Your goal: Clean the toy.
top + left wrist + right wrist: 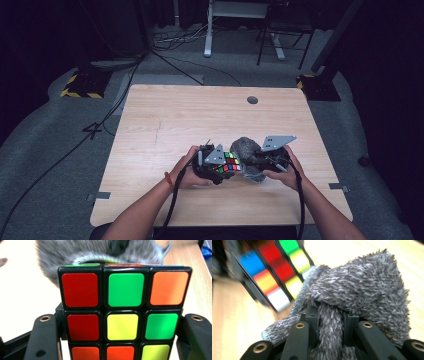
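Left gripper view: cube point(125, 315) clamped between jaws, grey cloth point(100, 252) just beyond.

Both forearms reaching in from below, hands side by side. Left gripper point(216, 165) angled rightward, jaws clamped tight. Right gripper point(260, 161) angled leftward toward it, jaws pinched nearly together.

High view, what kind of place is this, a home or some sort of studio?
Probably a lab or recording studio, not a home: a bare wooden table on grey carpet, black curtains around it, cables trailing across the floor, and hazard-striped stand bases beside the table.
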Demonstrator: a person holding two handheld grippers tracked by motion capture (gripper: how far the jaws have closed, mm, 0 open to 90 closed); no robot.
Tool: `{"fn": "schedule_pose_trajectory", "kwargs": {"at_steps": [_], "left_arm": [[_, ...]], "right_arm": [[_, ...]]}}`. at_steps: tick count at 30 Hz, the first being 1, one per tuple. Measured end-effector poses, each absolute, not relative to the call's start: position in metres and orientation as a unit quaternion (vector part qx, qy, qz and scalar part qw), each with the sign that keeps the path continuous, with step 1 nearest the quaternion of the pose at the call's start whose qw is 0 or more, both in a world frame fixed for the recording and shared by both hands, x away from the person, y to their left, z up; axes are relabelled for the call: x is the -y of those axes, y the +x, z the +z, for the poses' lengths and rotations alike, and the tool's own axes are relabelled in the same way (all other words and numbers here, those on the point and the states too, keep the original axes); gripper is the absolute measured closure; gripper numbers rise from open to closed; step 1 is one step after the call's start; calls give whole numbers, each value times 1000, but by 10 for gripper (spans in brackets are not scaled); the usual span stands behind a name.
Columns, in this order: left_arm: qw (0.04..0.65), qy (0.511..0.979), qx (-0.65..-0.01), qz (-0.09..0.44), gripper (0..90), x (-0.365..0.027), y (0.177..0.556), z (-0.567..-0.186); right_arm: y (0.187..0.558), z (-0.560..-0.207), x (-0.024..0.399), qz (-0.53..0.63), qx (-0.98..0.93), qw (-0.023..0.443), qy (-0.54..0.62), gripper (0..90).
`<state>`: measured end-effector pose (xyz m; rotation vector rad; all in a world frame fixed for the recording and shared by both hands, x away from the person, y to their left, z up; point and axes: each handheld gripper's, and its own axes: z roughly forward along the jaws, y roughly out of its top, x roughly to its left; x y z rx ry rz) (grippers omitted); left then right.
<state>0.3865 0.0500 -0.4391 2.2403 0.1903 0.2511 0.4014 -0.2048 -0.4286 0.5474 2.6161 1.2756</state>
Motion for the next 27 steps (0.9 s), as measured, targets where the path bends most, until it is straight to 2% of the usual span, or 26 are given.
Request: {"fn": "schedule_pose_trajectory", "kwargs": {"at_steps": [5, 14, 27], "left_arm": [[442, 888, -76, 100, 335, -54, 386, -436], [442, 889, -74, 92, 334, -52, 387, -440], [424, 898, -73, 93, 330, -50, 389, -447]], "right_arm": [[404, -438, 201, 429, -884, 64, 175, 732], [400, -434, 203, 478, -865, 18, 153, 732], [390, -424, 201, 498, -855, 36, 143, 734]]}}
